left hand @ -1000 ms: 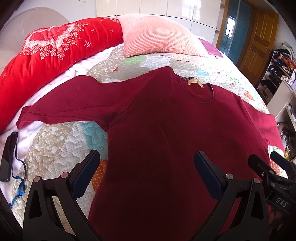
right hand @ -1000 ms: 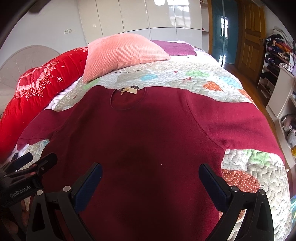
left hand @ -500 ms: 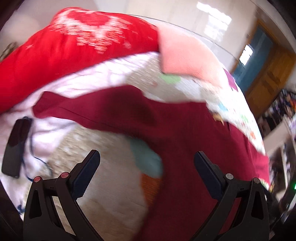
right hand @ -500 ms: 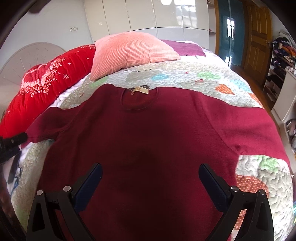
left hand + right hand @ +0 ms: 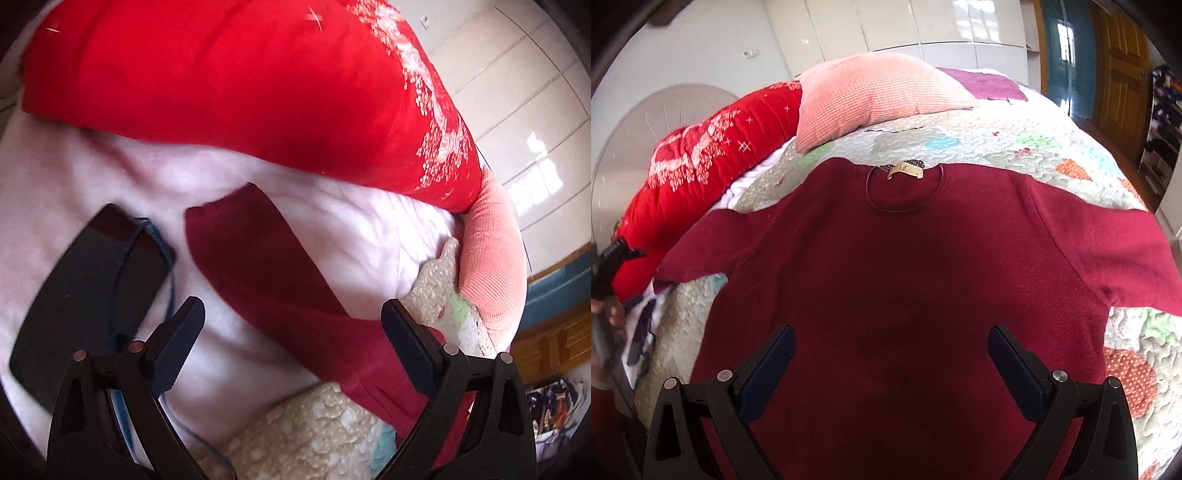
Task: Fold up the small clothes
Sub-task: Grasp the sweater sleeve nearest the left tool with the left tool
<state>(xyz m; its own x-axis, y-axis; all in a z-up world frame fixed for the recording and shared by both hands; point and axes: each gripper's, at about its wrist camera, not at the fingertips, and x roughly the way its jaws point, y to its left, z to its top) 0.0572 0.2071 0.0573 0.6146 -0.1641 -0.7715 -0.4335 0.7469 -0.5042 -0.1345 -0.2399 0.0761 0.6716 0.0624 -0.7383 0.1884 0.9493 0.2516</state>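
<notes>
Dark red long-sleeved knit top [image 5: 894,295] lying flat on quilted patchwork bed [image 5: 1015,147], left tool [image 5: 291,325] hovering wide open over its sleeve [image 5: 258,266], right tool [image 5: 892,354] hovering wide open over its body

A dark red long-sleeved sweater [image 5: 905,295] lies flat on the patchwork quilted bedspread [image 5: 1015,144] of the bed, collar toward the far end. Behind the collar rests a pink ribbed pillow [image 5: 879,96]; a bright red embroidered duvet [image 5: 709,158] lies left of it. The sweater's left sleeve [image 5: 266,273] extends onto a white sheet [image 5: 351,236], beside a flat black device [image 5: 88,291] to its left.
</notes>
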